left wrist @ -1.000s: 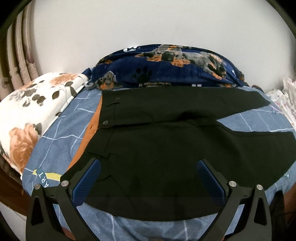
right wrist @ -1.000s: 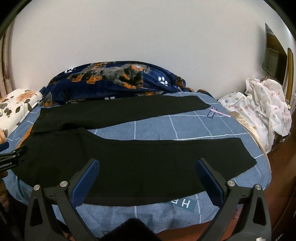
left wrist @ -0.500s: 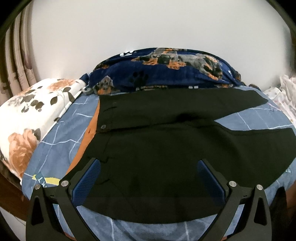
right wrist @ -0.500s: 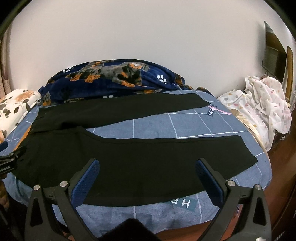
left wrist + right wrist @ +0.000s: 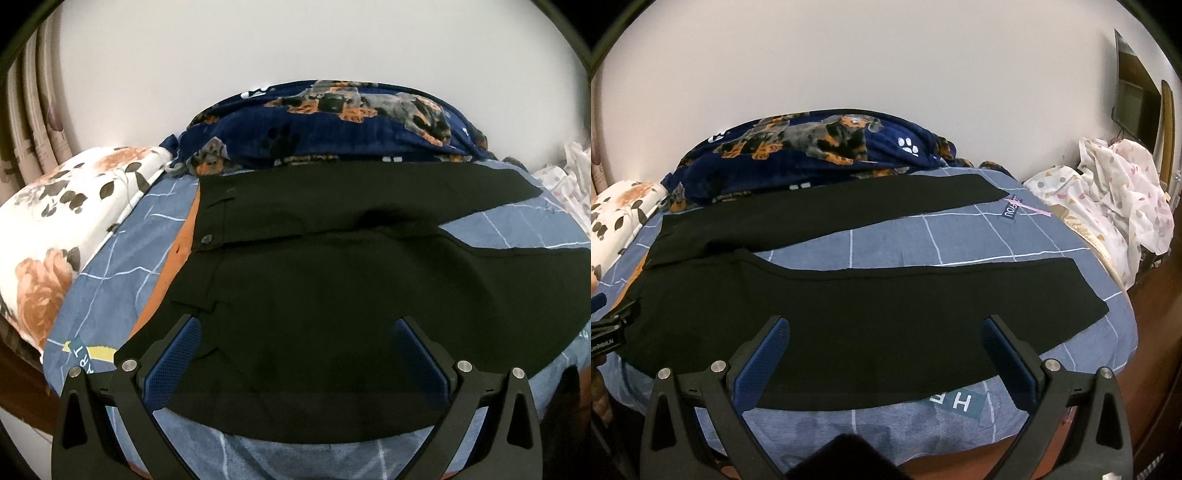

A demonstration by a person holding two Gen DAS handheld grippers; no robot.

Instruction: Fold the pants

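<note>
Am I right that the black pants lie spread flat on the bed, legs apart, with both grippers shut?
Not quite. The pants do lie flat on the bed with legs apart, but both grippers are open: the left gripper in the left wrist view and the right gripper in the right wrist view each show jaws wide apart, holding nothing.

pants point(image 5: 820, 314) lie spread on the bed point(image 5: 960, 236), blanket point(image 5: 812, 155) behind, pillow point(image 5: 55, 229) left.

You held the left gripper point(image 5: 295, 354) wide open above the near edge of the black pants point(image 5: 332, 288), touching nothing. The pants lay flat on the blue grid bedsheet point(image 5: 122, 258), waistband button point(image 5: 205, 239) leftward, legs spreading right.
</note>
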